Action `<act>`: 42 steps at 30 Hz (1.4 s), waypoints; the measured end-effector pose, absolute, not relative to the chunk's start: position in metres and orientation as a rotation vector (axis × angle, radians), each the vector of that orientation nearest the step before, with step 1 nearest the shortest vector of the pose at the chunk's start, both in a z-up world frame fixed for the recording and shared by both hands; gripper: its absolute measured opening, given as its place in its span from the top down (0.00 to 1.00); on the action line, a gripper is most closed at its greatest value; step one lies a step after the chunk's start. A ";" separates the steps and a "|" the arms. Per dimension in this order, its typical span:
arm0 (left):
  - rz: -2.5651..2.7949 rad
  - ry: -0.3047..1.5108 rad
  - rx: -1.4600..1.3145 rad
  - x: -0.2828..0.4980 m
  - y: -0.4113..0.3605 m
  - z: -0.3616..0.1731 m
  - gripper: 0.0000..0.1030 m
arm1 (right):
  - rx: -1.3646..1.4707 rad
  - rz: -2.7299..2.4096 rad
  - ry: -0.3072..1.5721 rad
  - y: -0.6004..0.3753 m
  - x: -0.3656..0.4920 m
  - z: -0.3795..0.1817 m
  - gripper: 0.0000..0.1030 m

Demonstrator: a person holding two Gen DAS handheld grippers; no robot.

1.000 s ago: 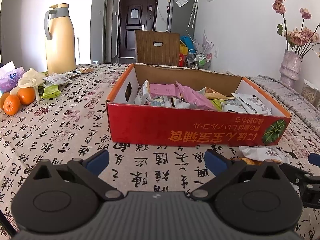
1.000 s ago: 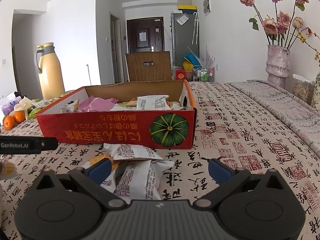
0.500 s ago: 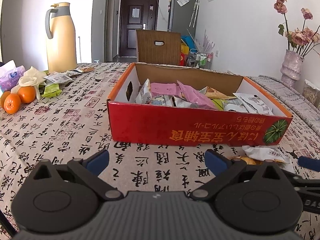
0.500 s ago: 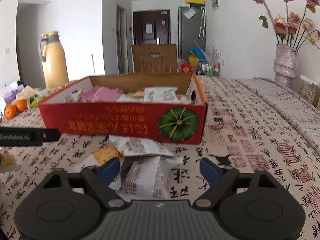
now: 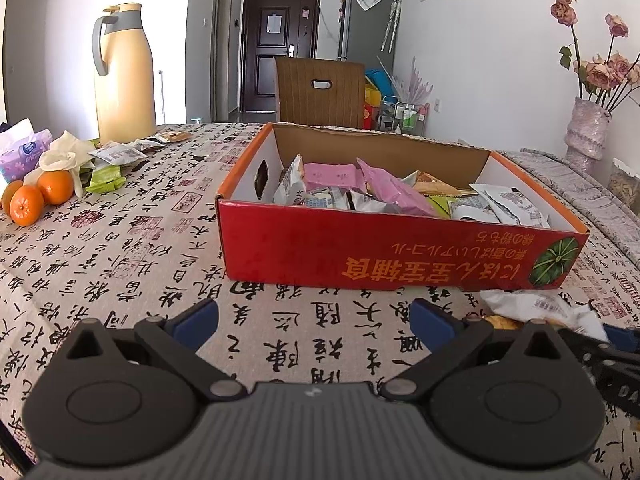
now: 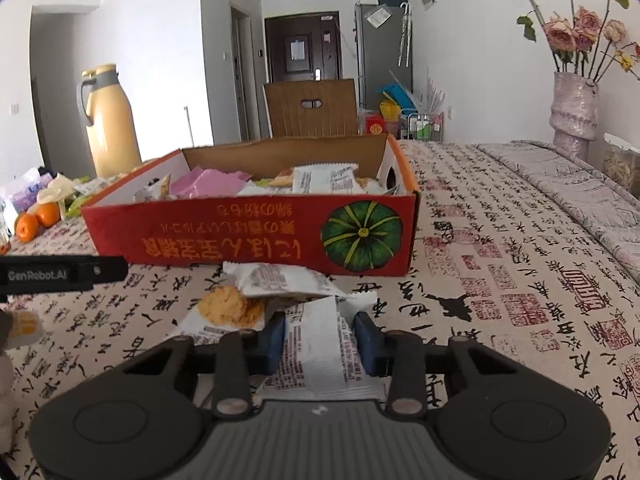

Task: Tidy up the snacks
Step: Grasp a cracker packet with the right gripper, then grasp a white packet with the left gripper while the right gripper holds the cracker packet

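The right gripper (image 6: 319, 340) is pinching a white snack packet (image 6: 316, 350) between its blue pads, close to the near edge of the bench (image 6: 500, 300). Just beyond it, two more packets are lying on the patterned cloth: a white packet (image 6: 276, 280) across the top and a packet showing a golden biscuit (image 6: 228, 308) to its left, both just in front of the red box (image 6: 248, 240). The left gripper (image 5: 314, 322) is hovering over bare cloth with its jaws spread wide and nothing between them. The red box is sitting toward the middle of the bench, holding pink packets (image 5: 332, 176) and white ones. Farther off, by the left edge, two oranges (image 5: 38, 196), loose wrappers (image 5: 116, 156) and a cream jug (image 5: 124, 76) are standing. A vase of roses (image 6: 572, 116) is standing at the far right edge.
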State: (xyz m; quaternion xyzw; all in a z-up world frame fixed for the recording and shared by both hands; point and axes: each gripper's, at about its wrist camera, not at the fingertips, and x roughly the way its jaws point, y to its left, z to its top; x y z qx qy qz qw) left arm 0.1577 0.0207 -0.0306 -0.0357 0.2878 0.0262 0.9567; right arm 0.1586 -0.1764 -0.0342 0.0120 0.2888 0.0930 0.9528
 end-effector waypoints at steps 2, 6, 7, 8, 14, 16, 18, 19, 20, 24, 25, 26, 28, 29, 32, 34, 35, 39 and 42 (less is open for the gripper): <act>0.057 0.589 -0.071 0.159 0.020 -0.031 0.00 | 0.036 0.189 0.570 -0.180 0.155 -0.031 0.65; 0.062 0.605 -0.065 0.161 0.019 -0.030 0.00 | 0.051 0.182 0.527 -0.188 0.145 -0.019 0.65; 0.060 0.609 -0.062 0.161 0.018 -0.029 0.00 | 0.054 0.180 0.517 -0.190 0.143 -0.016 0.65; 0.057 0.610 -0.059 0.160 0.017 -0.028 0.00 | 0.056 0.177 0.507 -0.192 0.140 -0.014 0.65; -0.015 0.622 -0.054 0.151 -0.002 -0.020 0.00 | 0.078 0.169 0.486 -0.204 0.130 -0.010 0.65; -0.047 0.623 -0.037 0.148 -0.014 -0.019 0.00 | 0.085 0.170 0.488 -0.206 0.128 -0.012 0.65; -0.076 0.627 -0.024 0.144 -0.026 -0.018 0.00 | 0.092 0.172 0.488 -0.209 0.126 -0.013 0.65; -0.091 0.630 -0.015 0.142 -0.032 -0.019 0.00 | 0.095 0.172 0.488 -0.210 0.125 -0.014 0.65; -0.101 0.634 -0.008 0.141 -0.036 -0.020 0.00 | 0.098 0.171 0.488 -0.210 0.124 -0.015 0.65; -0.133 0.668 0.023 0.138 -0.054 -0.028 0.00 | 0.114 0.172 0.489 -0.216 0.120 -0.018 0.65; -0.140 0.676 0.028 0.137 -0.058 -0.030 0.00 | 0.117 0.173 0.489 -0.217 0.119 -0.019 0.65; -0.146 0.686 0.034 0.137 -0.062 -0.033 0.00 | 0.120 0.174 0.489 -0.218 0.118 -0.020 0.65; -0.143 0.706 0.041 0.137 -0.067 -0.037 0.00 | 0.126 0.177 0.491 -0.221 0.116 -0.022 0.65; -0.139 0.718 0.039 0.137 -0.069 -0.039 0.00 | 0.129 0.178 0.492 -0.222 0.115 -0.022 0.65; -0.127 0.728 0.044 0.137 -0.072 -0.043 0.00 | 0.136 0.181 0.493 -0.225 0.112 -0.025 0.65; -0.124 0.725 0.050 0.136 -0.075 -0.043 0.00 | 0.140 0.182 0.494 -0.226 0.110 -0.026 0.65; -0.126 0.726 0.053 0.135 -0.076 -0.044 0.01 | 0.142 0.183 0.494 -0.227 0.109 -0.026 0.65; -0.140 0.748 0.062 0.135 -0.081 -0.047 0.19 | 0.146 0.190 0.490 -0.228 0.106 -0.026 0.65; -0.151 0.733 0.070 0.133 -0.084 -0.047 0.35 | 0.146 0.196 0.487 -0.227 0.104 -0.025 0.65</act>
